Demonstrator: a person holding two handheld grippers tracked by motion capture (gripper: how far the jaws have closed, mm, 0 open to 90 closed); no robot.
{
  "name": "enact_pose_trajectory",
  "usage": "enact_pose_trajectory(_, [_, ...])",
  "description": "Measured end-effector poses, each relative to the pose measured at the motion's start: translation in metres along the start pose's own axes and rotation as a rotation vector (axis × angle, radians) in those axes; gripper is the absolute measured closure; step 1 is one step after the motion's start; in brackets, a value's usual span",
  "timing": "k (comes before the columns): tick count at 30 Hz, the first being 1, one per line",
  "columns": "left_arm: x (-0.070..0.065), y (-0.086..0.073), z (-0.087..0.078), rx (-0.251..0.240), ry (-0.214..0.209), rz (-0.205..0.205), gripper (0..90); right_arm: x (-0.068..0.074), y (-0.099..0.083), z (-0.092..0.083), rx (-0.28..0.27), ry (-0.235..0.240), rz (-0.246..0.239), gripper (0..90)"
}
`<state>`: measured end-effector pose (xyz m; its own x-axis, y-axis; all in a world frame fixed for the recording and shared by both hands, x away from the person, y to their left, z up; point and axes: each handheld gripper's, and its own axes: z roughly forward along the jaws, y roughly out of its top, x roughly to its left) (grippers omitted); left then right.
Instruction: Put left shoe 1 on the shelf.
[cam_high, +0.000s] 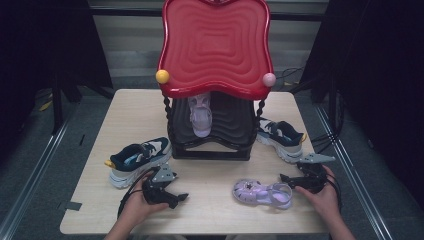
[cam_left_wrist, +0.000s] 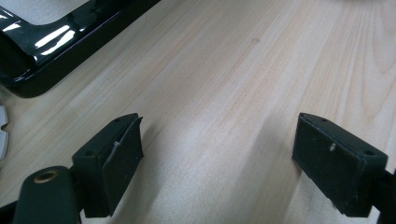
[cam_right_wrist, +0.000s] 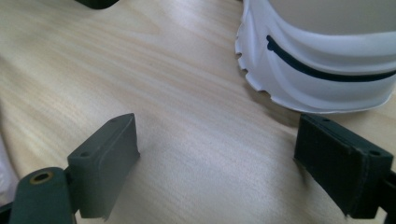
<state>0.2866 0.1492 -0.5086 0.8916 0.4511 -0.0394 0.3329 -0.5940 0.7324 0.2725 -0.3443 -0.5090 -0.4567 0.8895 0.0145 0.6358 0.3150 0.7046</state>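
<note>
My left gripper (cam_high: 179, 198) rests low over the front left of the wooden table (cam_high: 215, 210), held by a hand, its jaws pointing right. In the left gripper view the left gripper (cam_left_wrist: 219, 126) stands open over bare wood. My right gripper (cam_high: 285, 181) sits at the front right, jaws pointing left toward the heel of a lilac sandal (cam_high: 262, 193) lying on the table. In the right gripper view the right gripper (cam_right_wrist: 218, 123) is open and holds nothing, with a sneaker's white sole (cam_right_wrist: 322, 70) just beyond its right jaw.
A red and black two-tier shoe rack (cam_high: 215, 45) stands at the table's middle back, with a second lilac sandal (cam_high: 201, 116) on its lower shelf. A navy and white sneaker (cam_high: 140, 159) lies left of the rack, and another sneaker (cam_high: 280, 137) lies right of it. The rack's black base (cam_left_wrist: 42, 46) is near the left gripper.
</note>
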Motion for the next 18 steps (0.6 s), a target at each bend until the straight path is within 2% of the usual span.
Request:
enact_pose_trajectory(6, [0.0,0.0,0.0,0.007,0.0,0.008,14.9,-0.004,0.0,-0.013,0.001,0.036,0.006,14.9])
enact_pose_trajectory(10, [0.0,0.0,-0.001,0.016,0.0,0.01,14.0,-0.005,0.0,-0.026,-0.03,0.052,0.018,16.9])
enact_pose_trajectory(18, [0.0,0.0,-0.001,0.017,0.001,0.011,13.9,0.001,0.006,-0.036,-0.044,0.087,-0.028,26.7])
